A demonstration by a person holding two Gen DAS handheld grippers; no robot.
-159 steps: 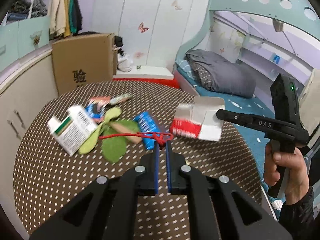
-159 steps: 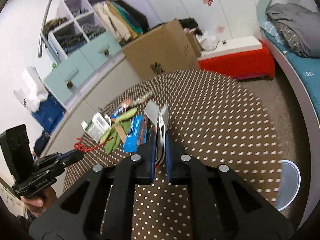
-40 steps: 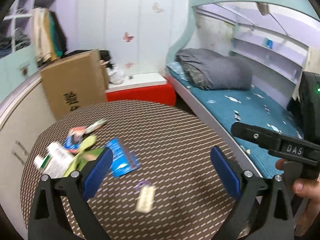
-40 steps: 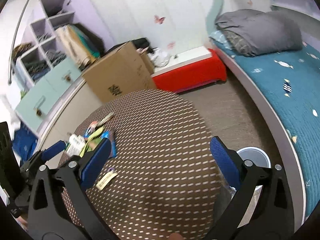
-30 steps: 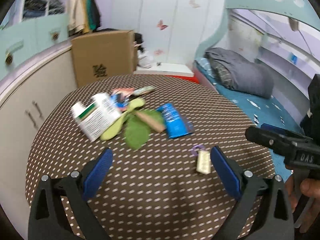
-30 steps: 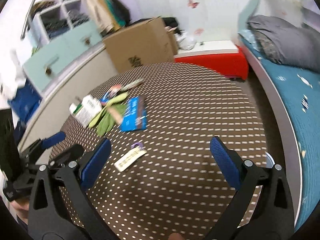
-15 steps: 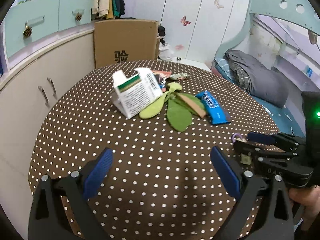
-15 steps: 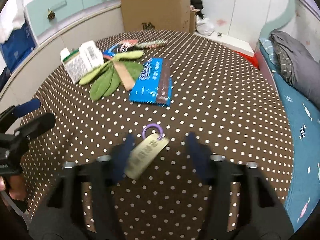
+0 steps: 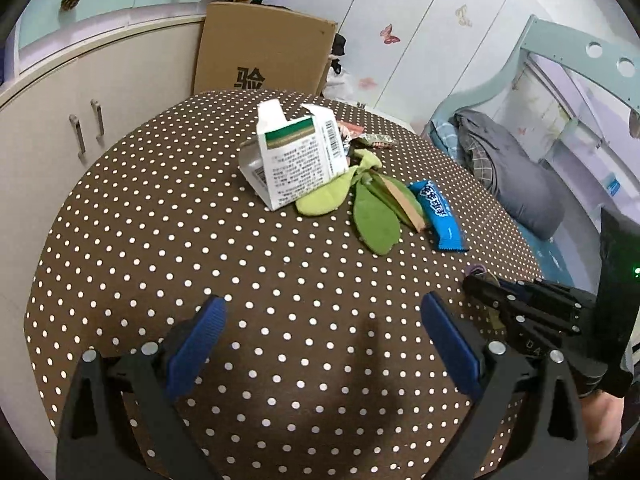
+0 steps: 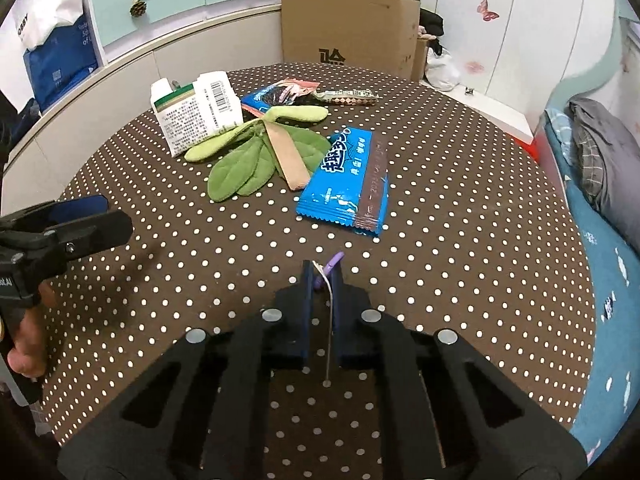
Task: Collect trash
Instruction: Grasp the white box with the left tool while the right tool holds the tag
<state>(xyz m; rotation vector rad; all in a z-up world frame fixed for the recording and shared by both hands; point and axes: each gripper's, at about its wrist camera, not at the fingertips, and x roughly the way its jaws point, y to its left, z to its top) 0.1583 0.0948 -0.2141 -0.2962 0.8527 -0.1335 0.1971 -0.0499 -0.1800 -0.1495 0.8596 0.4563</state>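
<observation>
While right gripper (image 10: pixel 321 276) jaws, just closing, are pinching tag (image 10: pixel 329 300) near blue wrapper (image 10: pixel 346 184) | left gripper (image 9: pixel 324 336) jaws gaping empty | carton (image 9: pixel 298 160), leaves (image 9: pixel 374 216) awaiting collection on desk (image 9: pixel 160 240).

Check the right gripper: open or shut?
Shut, on the tag with the purple ring. The right gripper has just closed; its blue pads stand nearly together with the thin tag edge-on between them, over the dotted table.

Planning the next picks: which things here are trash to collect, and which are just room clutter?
Trash:
tag, in the shut right gripper
blue wrapper
white carton
green leaves
far wrappers

Clutter:
cardboard box
bedding
cabinet
</observation>
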